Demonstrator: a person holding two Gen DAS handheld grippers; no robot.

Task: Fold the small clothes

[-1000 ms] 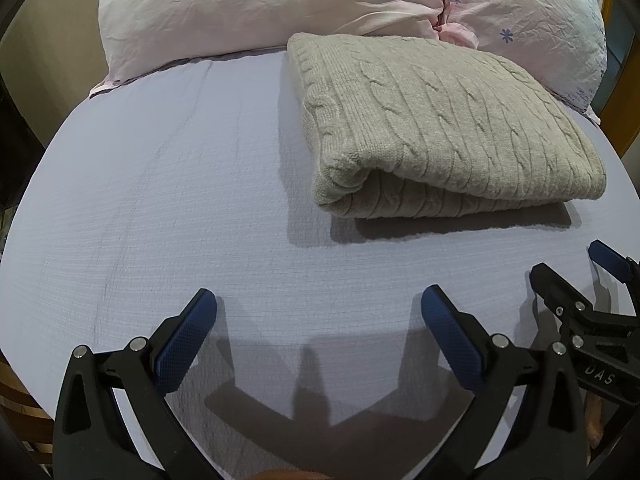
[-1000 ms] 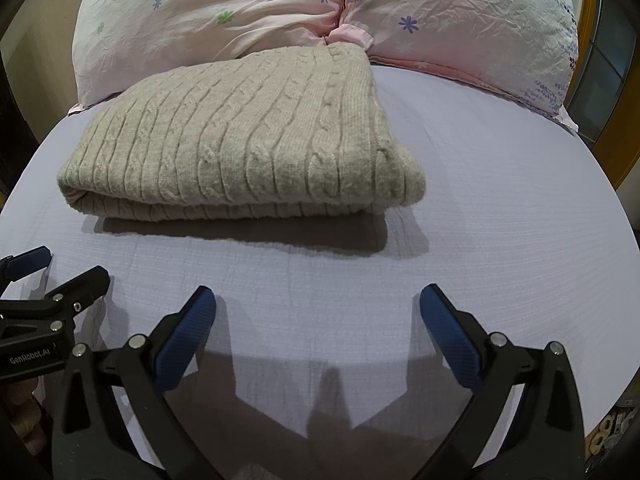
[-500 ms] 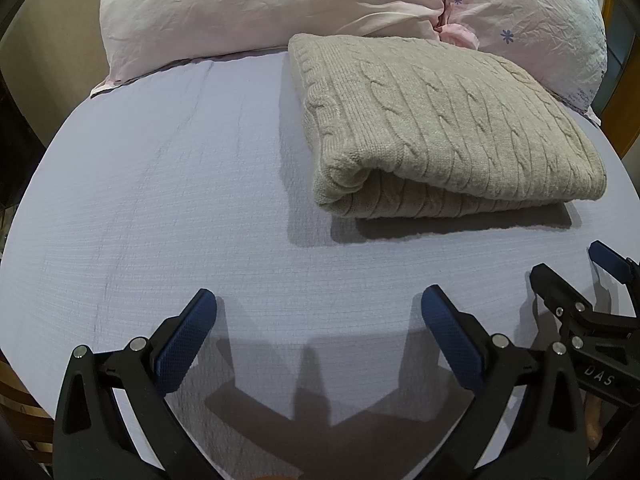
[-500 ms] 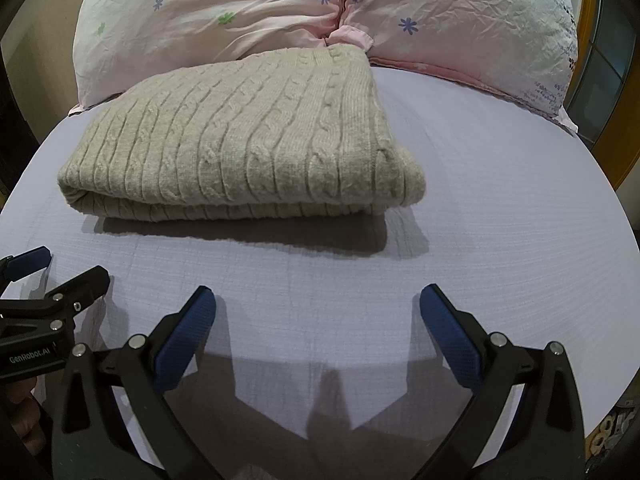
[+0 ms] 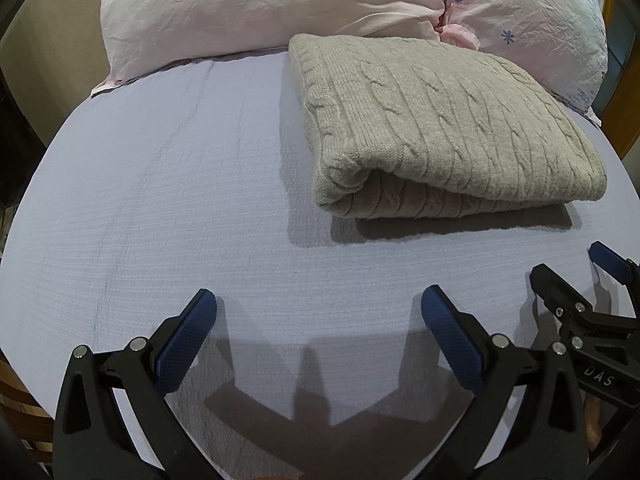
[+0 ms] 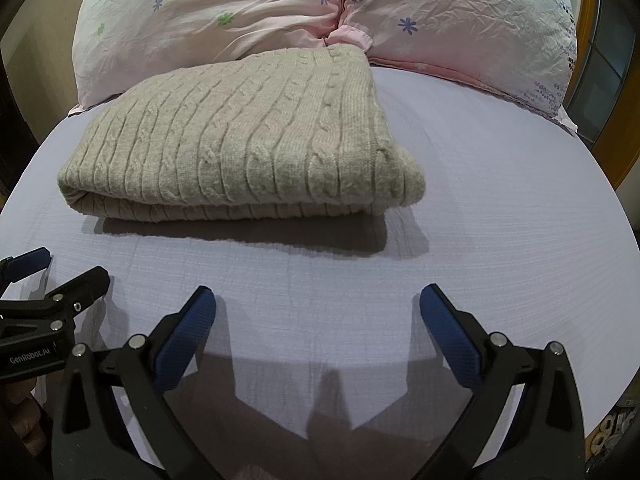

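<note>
A beige cable-knit sweater (image 5: 440, 120) lies folded into a thick rectangle on the pale lilac bed sheet (image 5: 180, 200); it also shows in the right wrist view (image 6: 248, 148). My left gripper (image 5: 318, 312) is open and empty, hovering over the sheet well short of the sweater's near fold. My right gripper (image 6: 318, 312) is open and empty too, in front of the sweater. Each gripper shows at the edge of the other's view: the right gripper (image 5: 576, 276) and the left gripper (image 6: 60, 272).
Two pink floral pillows (image 6: 240, 12) (image 6: 472, 20) lie behind the sweater at the head of the bed. A wooden frame (image 6: 596, 92) stands at the right. The bed's edge drops off at the left (image 5: 24, 200).
</note>
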